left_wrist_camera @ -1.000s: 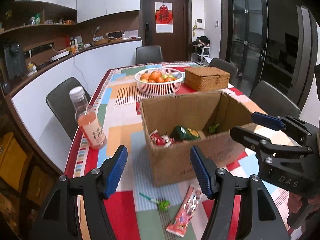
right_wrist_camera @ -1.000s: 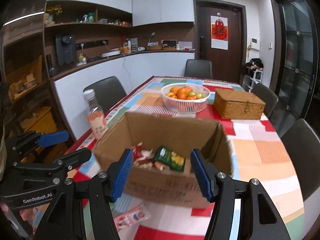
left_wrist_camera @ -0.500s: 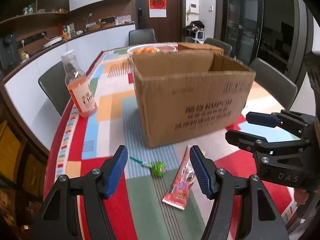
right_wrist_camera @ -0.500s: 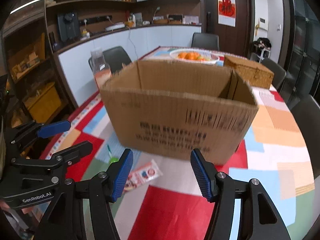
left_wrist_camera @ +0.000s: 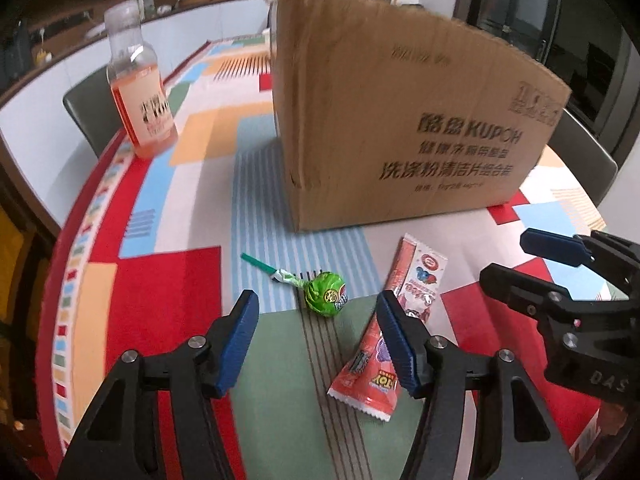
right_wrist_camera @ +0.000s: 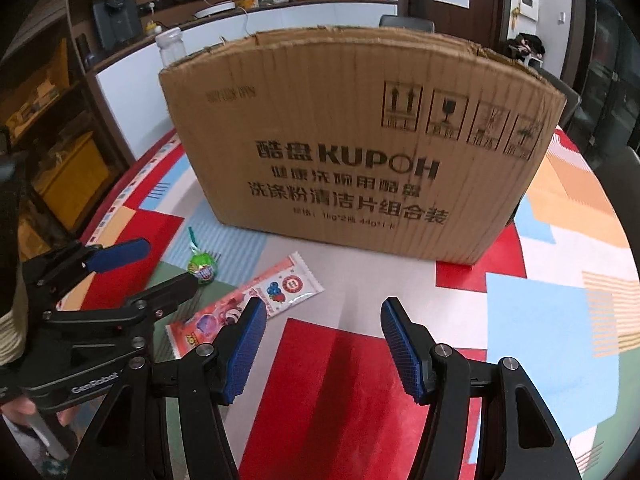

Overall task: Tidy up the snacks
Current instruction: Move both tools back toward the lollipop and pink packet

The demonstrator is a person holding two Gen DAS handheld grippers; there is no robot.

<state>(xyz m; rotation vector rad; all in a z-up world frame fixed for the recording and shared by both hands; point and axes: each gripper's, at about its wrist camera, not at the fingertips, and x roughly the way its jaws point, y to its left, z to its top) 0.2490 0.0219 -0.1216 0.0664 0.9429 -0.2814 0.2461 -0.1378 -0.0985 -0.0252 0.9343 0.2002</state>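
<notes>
A green-wrapped lollipop (left_wrist_camera: 325, 299) with a green stick and a long red-and-white snack packet (left_wrist_camera: 384, 344) are seen lying flat on the patchwork tablecloth (left_wrist_camera: 168, 288), both just in front of the cardboard box (left_wrist_camera: 400, 120). The lollipop is placed beside the packet without touching it, on the side towards the box's left corner. The packet is printed with cartoon figures, a round red emblem and small lettering too blurred to be read with certainty. The box is stood upright, and "KUPOH" is printed on its front wall beside and above lines of Chinese characters; four handling symbols are shown along its upper right in the right wrist view. A clear bottle (left_wrist_camera: 138, 88) holding orange drink, labelled with writing that cannot be made out, is stood to the left of the box, well apart from it.

The left gripper (left_wrist_camera: 316, 320) is angled down towards the table in front of the box; its blue pads are spread, with the jaws closing, and the lollipop and the packet's edge are seen between them, not yet pressed. The right gripper (right_wrist_camera: 324, 328) is likewise tilted down in front of the box, its jaws held apart over bare cloth, with nothing between them. A cream sleeve cuff (right_wrist_camera: 10, 340) is visible behind the left gripper in the right wrist view.
</notes>
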